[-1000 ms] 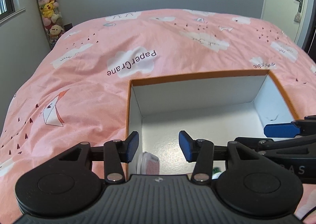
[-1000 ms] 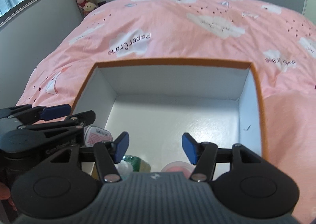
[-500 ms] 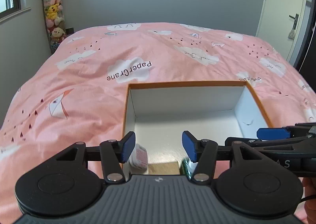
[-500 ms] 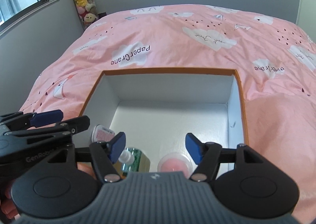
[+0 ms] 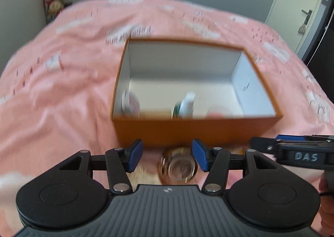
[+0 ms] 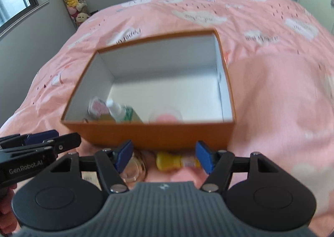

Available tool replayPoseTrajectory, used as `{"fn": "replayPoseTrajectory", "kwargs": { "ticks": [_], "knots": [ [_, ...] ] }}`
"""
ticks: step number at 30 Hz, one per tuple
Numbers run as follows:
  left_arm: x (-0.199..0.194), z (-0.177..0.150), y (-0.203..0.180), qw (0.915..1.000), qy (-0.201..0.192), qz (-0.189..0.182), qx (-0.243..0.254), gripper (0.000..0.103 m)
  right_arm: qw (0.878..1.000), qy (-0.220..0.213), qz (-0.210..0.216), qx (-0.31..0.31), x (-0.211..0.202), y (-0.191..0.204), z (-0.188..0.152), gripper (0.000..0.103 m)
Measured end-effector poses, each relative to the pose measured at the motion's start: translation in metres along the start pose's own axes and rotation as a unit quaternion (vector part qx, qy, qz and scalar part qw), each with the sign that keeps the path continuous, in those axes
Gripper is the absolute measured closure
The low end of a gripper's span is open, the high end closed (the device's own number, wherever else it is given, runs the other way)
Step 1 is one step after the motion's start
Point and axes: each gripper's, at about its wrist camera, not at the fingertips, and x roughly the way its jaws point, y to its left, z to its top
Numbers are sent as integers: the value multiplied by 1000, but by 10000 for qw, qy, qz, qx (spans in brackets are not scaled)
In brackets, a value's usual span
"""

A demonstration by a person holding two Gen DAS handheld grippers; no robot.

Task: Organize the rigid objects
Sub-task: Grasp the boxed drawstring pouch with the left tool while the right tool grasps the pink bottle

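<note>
Both grippers, left (image 5: 167, 157) and right (image 6: 165, 157), hang released and hold nothing. A glass jar (image 5: 179, 166) lies on the bed (image 5: 62, 90) at the box's (image 5: 196, 130) six o'clock, between the left jaws. It is likely rigid, slippery and breakable; clasp its round sides. A yellow bottle (image 6: 169, 160) lies beside it.

We hold two matching handheld tools. The left gripper (image 5: 167, 158) and right gripper (image 6: 165, 157) each have a ribbed dark grey body with a small white logo, two round black discs, black linkage arms with silver screws, and blue padded fingertips (image 6: 124, 155). White lettering marks their sides: "GenRobot.AI" and "DAS".
</note>
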Motion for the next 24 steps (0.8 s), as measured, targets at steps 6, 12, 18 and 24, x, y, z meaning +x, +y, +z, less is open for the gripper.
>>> {"fn": "replayPoseTrajectory", "kwargs": {
  "ticks": [6, 12, 18, 24],
  "knots": [
    [30, -33, 27, 9969, 541, 415, -384, 38, 9973, 602, -204, 378, 29, -26, -36, 37],
    [52, -54, 47, 9905, 1045, 411, -797, 38, 9935, 991, -359, 431, 59, -32, -55, 37],
    [69, -62, 57, 9882, 1164, 360, -926, 39, 9926, 1113, -440, 213, 81, -32, -55, 37],
    [81, -66, 66, 9841, 1208, 12, -1301, 37, 9913, 1226, -473, -37, 102, -26, -54, 41]
  ]
}}
